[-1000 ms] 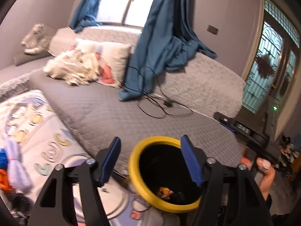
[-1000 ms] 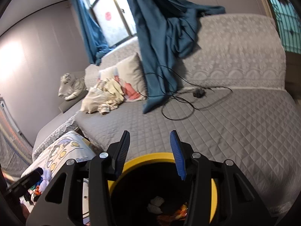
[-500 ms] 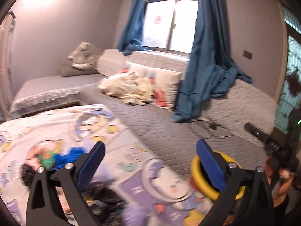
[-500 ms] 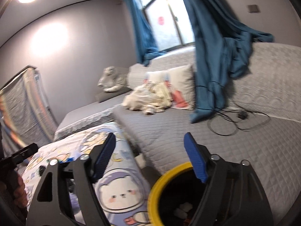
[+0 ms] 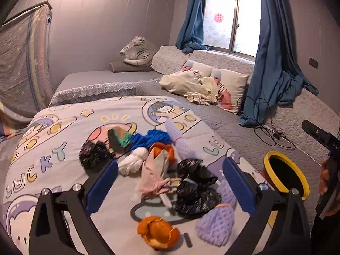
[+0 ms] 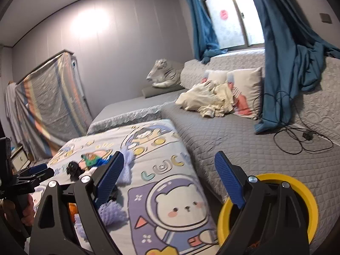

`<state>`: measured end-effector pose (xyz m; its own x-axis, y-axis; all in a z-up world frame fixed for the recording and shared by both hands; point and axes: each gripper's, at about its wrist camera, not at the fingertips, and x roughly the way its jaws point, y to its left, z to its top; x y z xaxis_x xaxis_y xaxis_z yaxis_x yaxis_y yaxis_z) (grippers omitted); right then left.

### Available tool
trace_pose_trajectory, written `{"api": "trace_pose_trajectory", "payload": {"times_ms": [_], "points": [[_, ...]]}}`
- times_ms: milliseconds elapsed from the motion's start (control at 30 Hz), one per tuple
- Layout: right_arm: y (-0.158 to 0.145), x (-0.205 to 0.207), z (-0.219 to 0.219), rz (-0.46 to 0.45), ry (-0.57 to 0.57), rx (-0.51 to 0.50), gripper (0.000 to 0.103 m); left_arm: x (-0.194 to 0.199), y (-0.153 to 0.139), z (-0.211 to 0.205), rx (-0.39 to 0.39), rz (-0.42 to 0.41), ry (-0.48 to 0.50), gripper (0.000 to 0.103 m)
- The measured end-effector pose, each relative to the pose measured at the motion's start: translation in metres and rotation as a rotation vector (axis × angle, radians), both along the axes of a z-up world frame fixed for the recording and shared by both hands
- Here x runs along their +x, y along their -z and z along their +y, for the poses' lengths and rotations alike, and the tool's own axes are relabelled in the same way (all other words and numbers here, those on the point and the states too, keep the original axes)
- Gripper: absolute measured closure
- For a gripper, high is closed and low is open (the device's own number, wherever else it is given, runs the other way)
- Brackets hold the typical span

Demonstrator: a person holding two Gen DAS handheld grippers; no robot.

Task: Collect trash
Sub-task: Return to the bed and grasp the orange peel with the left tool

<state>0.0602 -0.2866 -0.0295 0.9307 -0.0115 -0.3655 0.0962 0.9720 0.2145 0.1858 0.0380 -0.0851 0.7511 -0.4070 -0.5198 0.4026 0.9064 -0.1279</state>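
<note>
Mid-task, between pickups. Both grippers empty and swung from the yellow-rimmed bin [image 5: 285, 175] back toward the litter on the cartoon blanket [image 5: 63, 140]. Left gripper [image 5: 170, 186] spread wide, nothing between the pads. Right gripper [image 6: 170, 180] also wide, jaws just been opening further, nothing held.

Done so far – judged partly done: a scrap of orange showing at the bottom edge of the bin in the right wrist view, rest of the inside dark, count impossible to tell.

Left to do – most of the pile. Straight ahead of the left gripper: crumpled black plastic bag [image 5: 196, 189], pink wrapper [image 5: 157, 173], white wad [image 5: 132, 162], orange peel [image 5: 157, 234] nearest the camera, purple foam net [image 5: 214, 225], second black crumple [image 5: 93, 154], green-and-black packet [image 5: 119, 137], blue bundle [image 5: 149, 138]. Bin standing off the right edge of the blanket on the grey quilted sofa [image 5: 244, 131], close to the pile.

Around: striped cushions and cream cloth [image 5: 191, 84] further back, plush tiger [image 5: 137, 51], blue curtain [image 5: 274, 63] draped down, black cable [image 5: 269, 133] loose on the sofa. In the way: pieces overlapping and touching, so likely to snag a neighbour; other hand's gripper close on the right.
</note>
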Motion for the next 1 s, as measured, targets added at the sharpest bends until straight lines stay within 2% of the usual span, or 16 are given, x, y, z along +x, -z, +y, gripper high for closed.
{"api": "trace_pose_trajectory", "payload": {"times_ms": [267, 467, 600, 1000], "points": [[0.03, 0.022, 0.032, 0.101, -0.111, 0.028, 0.02, -0.016, 0.035, 0.009, 0.0, 0.055, -0.006, 0.008], [0.054, 0.038, 0.055, 0.169, -0.169, 0.042, 0.02, -0.018, 0.06, 0.013, -0.032, 0.119, -0.008, 0.008], [0.068, 0.051, 0.069, 0.208, -0.208, 0.039, 0.024, -0.019, 0.073, 0.011, -0.029, 0.143, 0.0, 0.008], [0.099, 0.074, 0.094, 0.315, -0.298, 0.053, 0.035, -0.011, 0.089, 0.013, -0.05, 0.199, 0.005, 0.008]]}}
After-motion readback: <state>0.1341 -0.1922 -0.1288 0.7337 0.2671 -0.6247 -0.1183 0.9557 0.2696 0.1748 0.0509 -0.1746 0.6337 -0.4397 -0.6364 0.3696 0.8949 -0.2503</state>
